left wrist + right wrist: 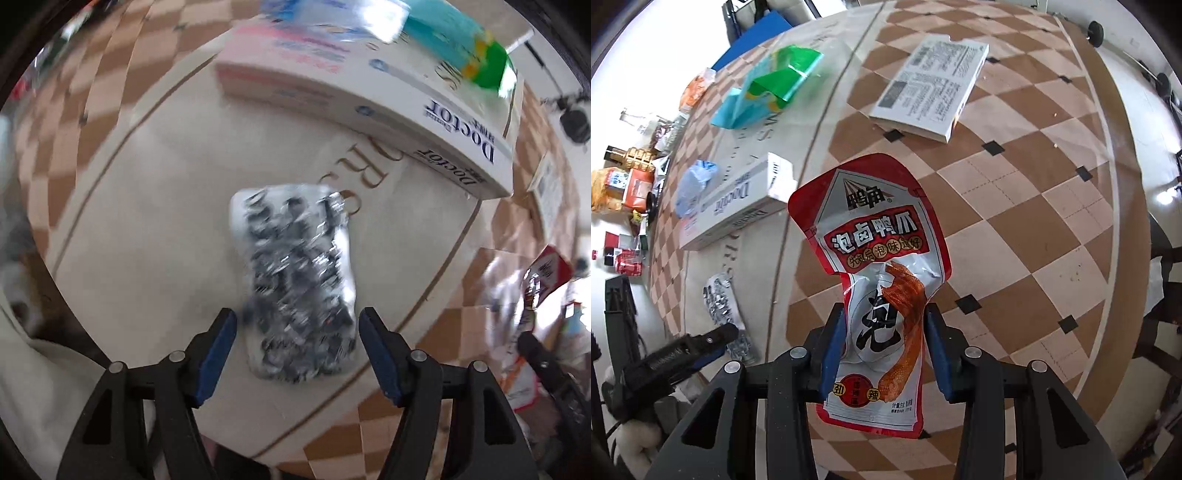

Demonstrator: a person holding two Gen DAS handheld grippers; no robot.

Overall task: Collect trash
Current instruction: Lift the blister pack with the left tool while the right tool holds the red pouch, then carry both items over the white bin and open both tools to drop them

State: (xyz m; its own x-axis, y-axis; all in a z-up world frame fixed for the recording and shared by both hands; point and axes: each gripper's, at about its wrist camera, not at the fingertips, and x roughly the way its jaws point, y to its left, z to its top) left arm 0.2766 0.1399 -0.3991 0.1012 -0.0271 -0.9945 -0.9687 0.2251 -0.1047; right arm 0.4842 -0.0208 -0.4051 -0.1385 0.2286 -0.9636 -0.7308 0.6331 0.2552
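A crumpled silver foil pack (295, 273) lies flat on the cream panel of the checkered tablecloth (147, 221). My left gripper (297, 317) points straight down over it, open, with the pack's near end between the blue pads and neither pad pressing on it. In the right wrist view the same foil pack (720, 299) lies at the lower left. My right gripper (885, 314) is shut on a red and white snack pouch (871, 229), pinched at its waist and held above the brown checks. That pouch (550, 269) shows at the right edge of the left wrist view.
A white "Doctor" box (369, 96) (738, 210) lies just beyond the foil pack, with a blue wrapper (694, 184) beside it. A green and teal wrapper (768, 88) and a printed white box (931, 85) lie farther back. Bottles and packets (628, 184) crowd the left, off the table.
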